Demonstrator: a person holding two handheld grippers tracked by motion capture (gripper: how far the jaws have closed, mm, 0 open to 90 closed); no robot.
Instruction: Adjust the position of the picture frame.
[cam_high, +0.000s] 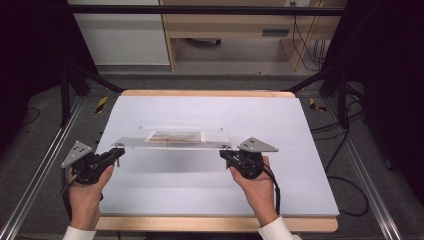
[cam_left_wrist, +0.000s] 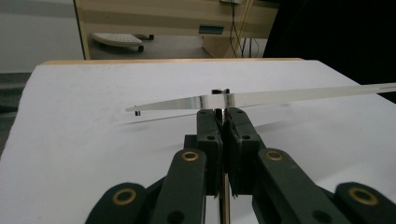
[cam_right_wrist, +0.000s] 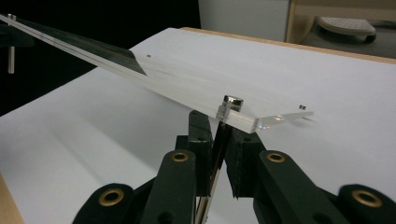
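White table, clear panel between tongs

**Three Cameras, One Table**

The high view sat above the near edge, looking forward and down over the whole table and the floor beyond it. The left gripper view rode low behind its own jaws, facing across the white top towards the far cabinets — very close in, with the clear panel edge-on just ahead. The right gripper view sat just as near, angled across the same panel. All three shared that panel and the white surface.
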